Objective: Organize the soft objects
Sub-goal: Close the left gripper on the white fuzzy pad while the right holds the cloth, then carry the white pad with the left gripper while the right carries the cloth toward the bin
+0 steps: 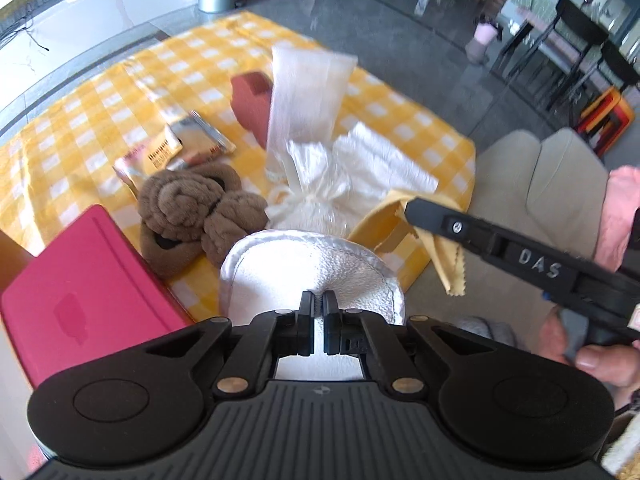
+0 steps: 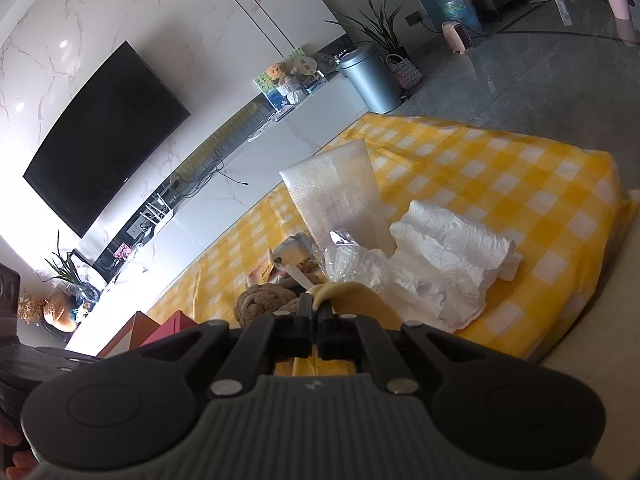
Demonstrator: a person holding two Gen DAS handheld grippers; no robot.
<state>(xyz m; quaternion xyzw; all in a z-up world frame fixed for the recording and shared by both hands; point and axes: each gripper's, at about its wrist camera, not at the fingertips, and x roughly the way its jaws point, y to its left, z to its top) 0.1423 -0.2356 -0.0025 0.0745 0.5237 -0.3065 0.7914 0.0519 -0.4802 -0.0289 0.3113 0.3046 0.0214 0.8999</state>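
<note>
My left gripper (image 1: 319, 298) is shut on a white round padded cloth (image 1: 280, 268) and holds it above the near edge of the yellow checked tablecloth (image 1: 80, 136). My right gripper (image 2: 319, 305) is shut on a yellow cloth (image 2: 352, 292), which also shows in the left wrist view (image 1: 400, 220) hanging from that gripper's tip (image 1: 412, 206). A brown knotted plush (image 1: 188, 208) lies just beyond the white cloth. A clear plastic bag (image 1: 316, 184), a white foam sheet (image 1: 304, 92), a white crumpled cloth (image 2: 448, 248) and a dark red block (image 1: 252, 100) lie further back.
A pink box lid (image 1: 80, 292) stands at the near left. Snack packets (image 1: 176, 148) lie left of the plush. A beige sofa (image 1: 540, 184) is at the right. A grey bin (image 2: 370, 76), a TV (image 2: 104, 132) and a white wall unit stand beyond the table.
</note>
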